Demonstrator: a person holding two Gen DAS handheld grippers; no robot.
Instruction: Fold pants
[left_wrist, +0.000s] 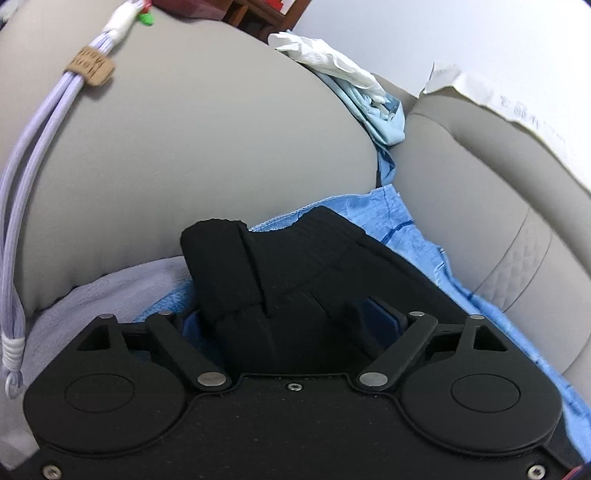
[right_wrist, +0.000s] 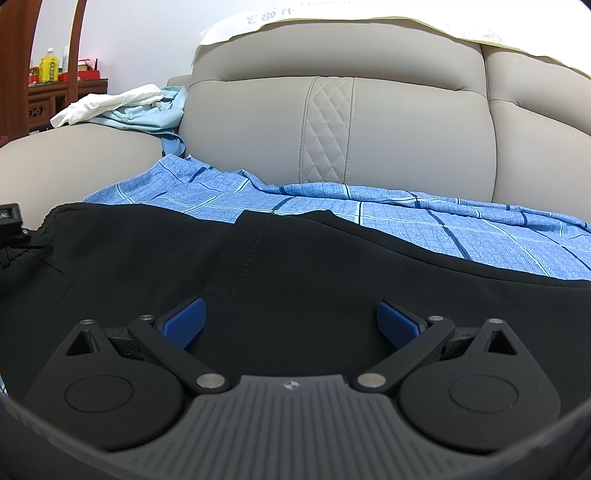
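Observation:
The black pants (right_wrist: 295, 266) lie spread on a blue checked sheet (right_wrist: 424, 214) on the sofa seat. My right gripper (right_wrist: 291, 319) is open, its blue pads (right_wrist: 184, 321) wide apart just above the flat black fabric. In the left wrist view the pants' waistband end (left_wrist: 266, 266) is bunched and stands up between the jaws of my left gripper (left_wrist: 295, 317). The jaws stand wide apart with the fabric filling the gap between them. The left gripper's body shows at the left edge of the right wrist view (right_wrist: 11, 225).
A grey sofa armrest (left_wrist: 184, 140) rises close ahead of the left gripper, with lilac cords (left_wrist: 33, 147) draped over it. White and light blue clothes (right_wrist: 122, 103) lie on the armrest. The sofa backrest (right_wrist: 332, 122) stands behind the sheet. A wooden cabinet (right_wrist: 55, 96) is far left.

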